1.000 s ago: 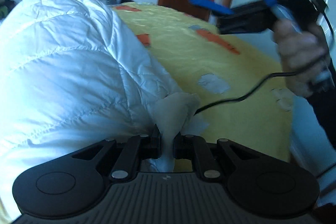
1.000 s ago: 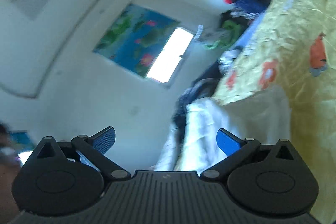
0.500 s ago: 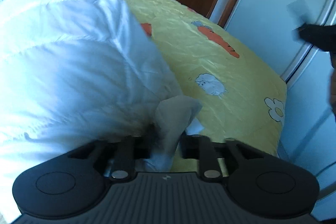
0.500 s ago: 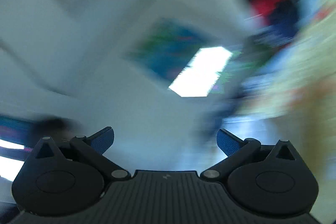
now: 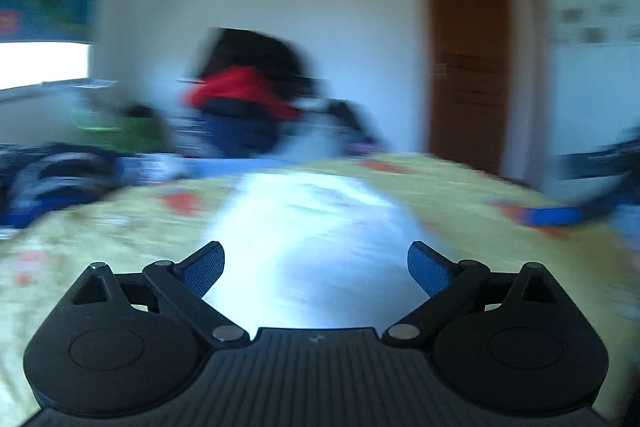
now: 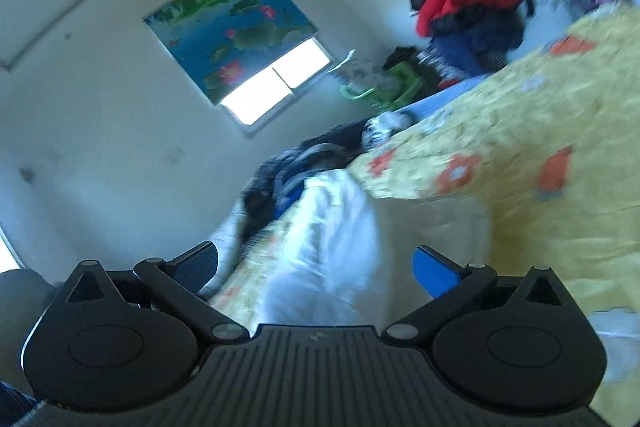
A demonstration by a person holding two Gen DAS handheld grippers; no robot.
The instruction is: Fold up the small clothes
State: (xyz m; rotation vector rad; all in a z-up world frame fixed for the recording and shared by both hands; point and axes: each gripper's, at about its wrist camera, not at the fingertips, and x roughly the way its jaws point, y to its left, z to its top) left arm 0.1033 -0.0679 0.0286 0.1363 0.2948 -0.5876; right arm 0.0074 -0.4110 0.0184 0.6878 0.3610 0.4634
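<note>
A white quilted jacket (image 5: 312,227) lies on the yellow patterned bedspread (image 5: 460,195), blurred by motion. My left gripper (image 5: 316,267) hangs above its near end, jaws opening wide, blue pads apart, nothing between them. The other gripper's blue finger (image 5: 548,215) shows at the right edge of the left wrist view. In the tilted right wrist view my right gripper (image 6: 316,267) is open and empty, with the white jacket (image 6: 340,227) beyond it on the bedspread (image 6: 540,131).
A heap of black, red and blue clothes (image 5: 248,99) stands at the bed's far side, with dark garments (image 5: 52,171) at far left. A brown door (image 5: 468,59) is at the back right, a window with a flowered blind (image 6: 240,39) on the wall.
My left gripper has let go of the white jacket's fabric and opened wide. It has lifted and tipped up, now looking across the bed. The right gripper stayed open while swinging.
</note>
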